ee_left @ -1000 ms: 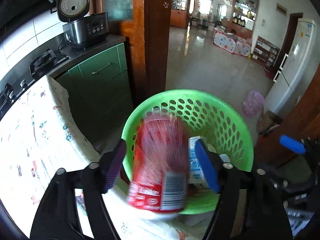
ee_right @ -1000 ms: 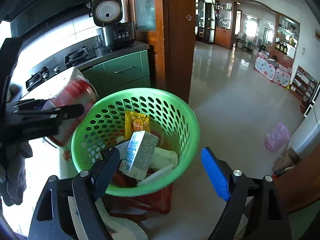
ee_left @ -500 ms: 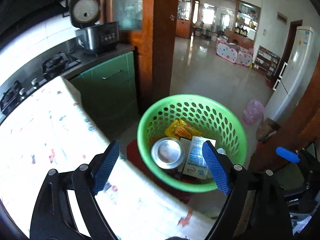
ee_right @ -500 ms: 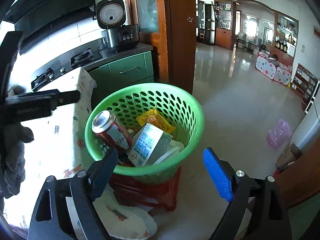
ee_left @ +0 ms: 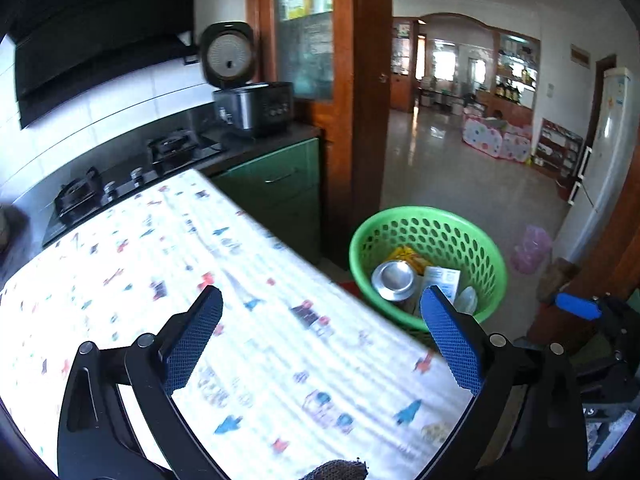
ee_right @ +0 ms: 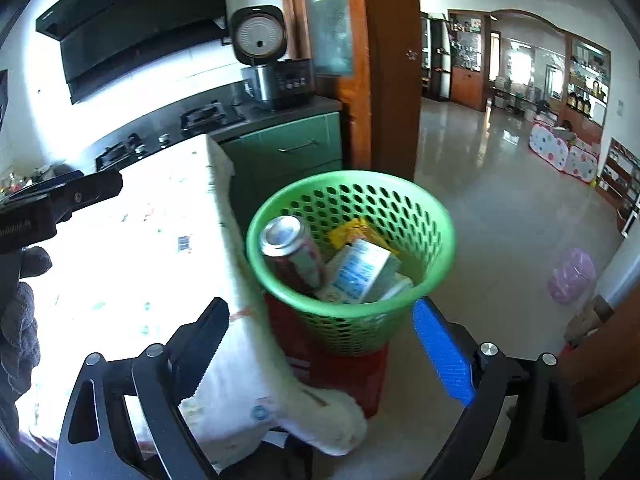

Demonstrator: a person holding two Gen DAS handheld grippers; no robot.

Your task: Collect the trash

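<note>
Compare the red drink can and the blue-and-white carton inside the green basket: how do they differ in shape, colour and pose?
The red drink can is a round cylinder with a silver end, while the blue-and-white carton is a flat-sided box. The can is red; the carton is white with blue print. The can leans against the left wall of the green basket, silver end up, and the carton lies tilted to its right. Both rest inside the basket, touching each other.
</note>
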